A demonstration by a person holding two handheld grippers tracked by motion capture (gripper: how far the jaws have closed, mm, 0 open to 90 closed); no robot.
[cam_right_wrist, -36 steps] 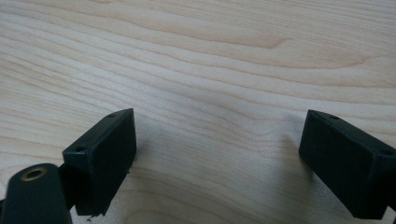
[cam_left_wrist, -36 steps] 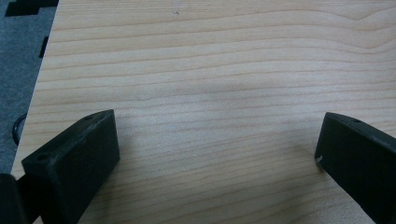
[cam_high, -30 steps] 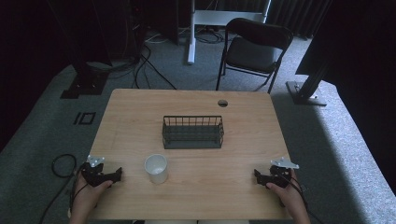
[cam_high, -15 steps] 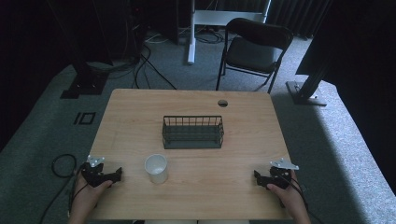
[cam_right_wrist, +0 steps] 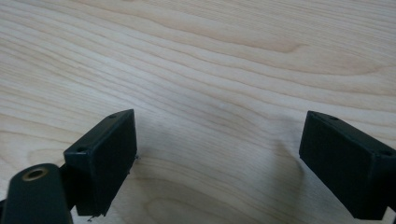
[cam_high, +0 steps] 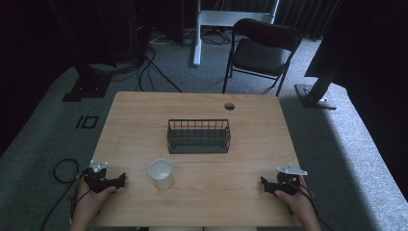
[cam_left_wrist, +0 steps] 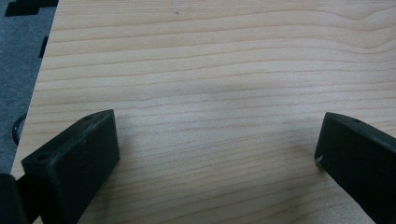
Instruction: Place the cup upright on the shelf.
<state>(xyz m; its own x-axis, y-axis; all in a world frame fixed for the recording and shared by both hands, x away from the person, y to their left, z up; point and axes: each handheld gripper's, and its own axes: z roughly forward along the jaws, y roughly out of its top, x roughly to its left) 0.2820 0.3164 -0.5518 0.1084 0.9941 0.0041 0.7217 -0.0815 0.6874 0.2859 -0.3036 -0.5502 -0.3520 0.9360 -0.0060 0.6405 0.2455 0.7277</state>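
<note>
The table (cam_high: 144, 120) has a pale wood-grain top, smooth and matt, with long wavy grain lines plain in both gripper views and a soft sheen where light falls across it. The wire basket (cam_high: 198, 137) is thin dark metal rod, dull rather than shiny. The cup (cam_high: 160, 173) looks like white plastic or paper (too small to tell which), with a smooth, even surface. The left gripper (cam_left_wrist: 217, 154) and right gripper (cam_right_wrist: 217, 161) have jaws of matt black plastic, flat-faced, slightly scuffed at the edges. The floor (cam_high: 337, 134) is grey carpet, rough and speckled. The chair (cam_high: 262, 48) has a dark padded seat on a thin black metal frame.
</note>
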